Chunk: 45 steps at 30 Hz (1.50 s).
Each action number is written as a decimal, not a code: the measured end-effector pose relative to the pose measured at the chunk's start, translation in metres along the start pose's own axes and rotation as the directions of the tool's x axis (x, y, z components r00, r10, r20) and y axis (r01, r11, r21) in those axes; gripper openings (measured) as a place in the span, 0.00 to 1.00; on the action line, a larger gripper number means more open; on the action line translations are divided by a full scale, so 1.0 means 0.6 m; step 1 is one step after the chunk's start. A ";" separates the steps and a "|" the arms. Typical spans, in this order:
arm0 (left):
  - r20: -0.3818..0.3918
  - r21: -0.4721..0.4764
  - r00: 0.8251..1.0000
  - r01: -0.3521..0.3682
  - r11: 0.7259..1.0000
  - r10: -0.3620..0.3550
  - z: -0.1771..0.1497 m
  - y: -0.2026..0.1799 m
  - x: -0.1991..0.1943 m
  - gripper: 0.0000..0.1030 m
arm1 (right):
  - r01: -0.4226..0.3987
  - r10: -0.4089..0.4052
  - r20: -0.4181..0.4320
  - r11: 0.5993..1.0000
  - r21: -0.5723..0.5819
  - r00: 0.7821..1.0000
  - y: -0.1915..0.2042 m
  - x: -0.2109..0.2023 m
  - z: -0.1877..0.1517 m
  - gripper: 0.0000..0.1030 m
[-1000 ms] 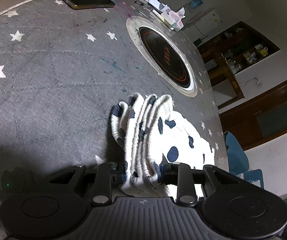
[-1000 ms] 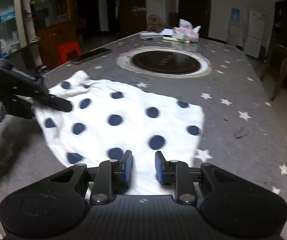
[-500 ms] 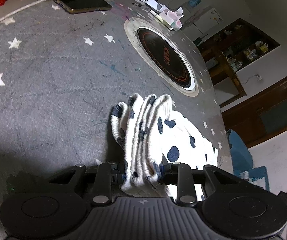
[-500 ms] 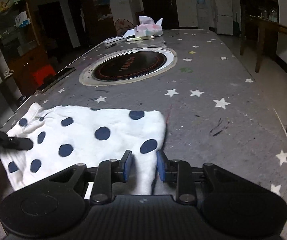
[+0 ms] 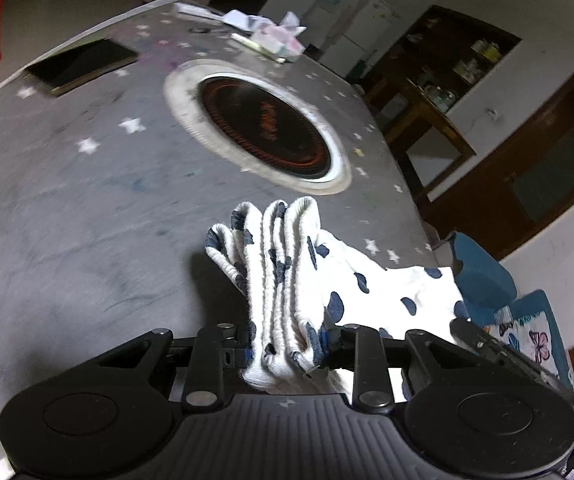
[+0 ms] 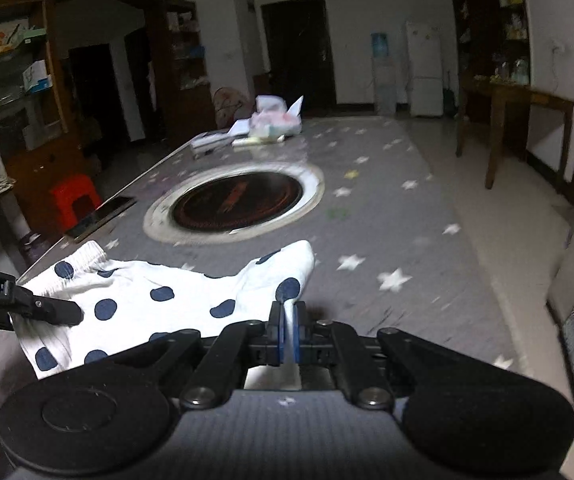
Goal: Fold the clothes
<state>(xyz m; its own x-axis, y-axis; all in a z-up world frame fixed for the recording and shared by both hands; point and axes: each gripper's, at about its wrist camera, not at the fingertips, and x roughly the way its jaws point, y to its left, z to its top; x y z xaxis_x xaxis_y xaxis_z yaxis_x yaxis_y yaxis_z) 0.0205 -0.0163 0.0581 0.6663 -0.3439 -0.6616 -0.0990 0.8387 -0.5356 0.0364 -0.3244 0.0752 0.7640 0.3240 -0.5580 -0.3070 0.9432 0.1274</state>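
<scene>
A white garment with dark blue dots (image 6: 167, 300) hangs stretched above the grey star-patterned table (image 6: 399, 208). My left gripper (image 5: 287, 344) is shut on its bunched, ribbed waistband (image 5: 283, 264), which stands up in folds between the fingers. My right gripper (image 6: 287, 332) is shut on the opposite edge of the garment, a thin layer of cloth pinched between its blue pads (image 6: 295, 330). In the right wrist view the left gripper's finger (image 6: 47, 310) shows at the left, against the cloth. In the left wrist view the garment (image 5: 387, 292) runs off to the right.
A round black induction hob with a white rim (image 5: 263, 124) sits in the middle of the table. A dark phone (image 5: 81, 65) lies near the left edge. Papers and a tissue pack (image 6: 271, 124) are at the far end. A red stool (image 6: 73, 200) and blue chair (image 5: 479, 272) stand beside the table.
My right gripper has shut on the garment's edge and lifted it. The cloth, which lay flat on the table, now hangs between both grippers. The left gripper rose, still holding the waistband.
</scene>
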 end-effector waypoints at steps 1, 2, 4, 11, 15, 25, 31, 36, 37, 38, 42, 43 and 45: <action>0.000 0.011 1.000 0.002 1.000 -0.002 0.004 -0.009 0.005 0.29 | 0.008 -0.008 0.007 1.000 0.001 1.000 -0.006 -0.003 0.005 0.03; -0.001 0.022 1.000 0.005 1.000 -0.005 0.009 -0.018 0.009 0.29 | 0.017 -0.017 0.014 1.000 0.001 1.000 -0.011 -0.006 0.009 0.03; -0.001 0.044 1.000 0.009 0.999 -0.009 0.017 -0.035 0.019 0.29 | 0.037 -0.037 0.026 0.999 -0.002 0.999 -0.021 -0.010 0.018 0.03; -0.001 0.117 1.000 0.014 0.993 -0.014 0.038 -0.091 0.057 0.29 | 0.101 -0.101 0.049 0.995 -0.006 0.994 -0.053 -0.006 0.042 0.03; -0.005 0.136 1.000 0.007 0.991 -0.006 0.044 -0.110 0.081 0.29 | 0.130 -0.129 0.054 0.992 -0.004 0.990 -0.070 0.000 0.051 0.03; -0.029 0.171 0.999 -0.020 0.985 0.025 0.040 -0.134 0.126 0.29 | 0.162 -0.162 0.016 0.987 0.002 0.987 -0.097 0.031 0.047 0.03; -0.046 0.176 0.998 -0.032 0.984 0.041 0.033 -0.135 0.143 0.29 | 0.172 -0.172 -0.006 0.985 0.006 0.985 -0.110 0.047 0.039 0.03; -0.059 0.175 0.997 -0.041 0.984 0.052 0.027 -0.133 0.153 0.29 | 0.182 -0.182 -0.024 0.983 0.003 0.983 -0.115 0.059 0.032 0.03; -0.061 0.173 0.997 -0.042 0.984 0.053 0.026 -0.132 0.155 0.30 | 0.185 -0.185 -0.028 0.983 0.004 0.982 -0.116 0.061 0.031 0.03; -0.063 0.172 0.997 -0.043 0.984 0.054 0.025 -0.130 0.156 0.30 | 0.187 -0.187 -0.031 0.982 0.006 0.982 -0.118 0.064 0.030 0.03; -0.072 0.169 0.996 -0.046 0.985 0.059 0.020 -0.126 0.160 0.30 | 0.195 -0.194 -0.052 0.981 0.017 0.980 -0.126 0.074 0.025 0.04; -0.074 0.169 0.995 -0.048 0.984 0.061 0.018 -0.125 0.161 0.30 | 0.197 -0.196 -0.056 0.980 0.017 0.979 -0.126 0.076 0.023 0.04; -0.077 0.168 0.995 -0.051 0.984 0.065 0.015 -0.123 0.163 0.31 | 0.200 -0.199 -0.064 0.980 0.016 0.978 -0.126 0.081 0.021 0.04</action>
<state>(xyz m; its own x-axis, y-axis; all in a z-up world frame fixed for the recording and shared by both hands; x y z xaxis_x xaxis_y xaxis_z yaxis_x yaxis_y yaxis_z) 0.0997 -0.1080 0.0380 0.5994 -0.3204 -0.7335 -0.0070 0.9143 -0.4051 0.1040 -0.3793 0.0486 0.7717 0.1243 -0.6237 -0.1383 0.9900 0.0263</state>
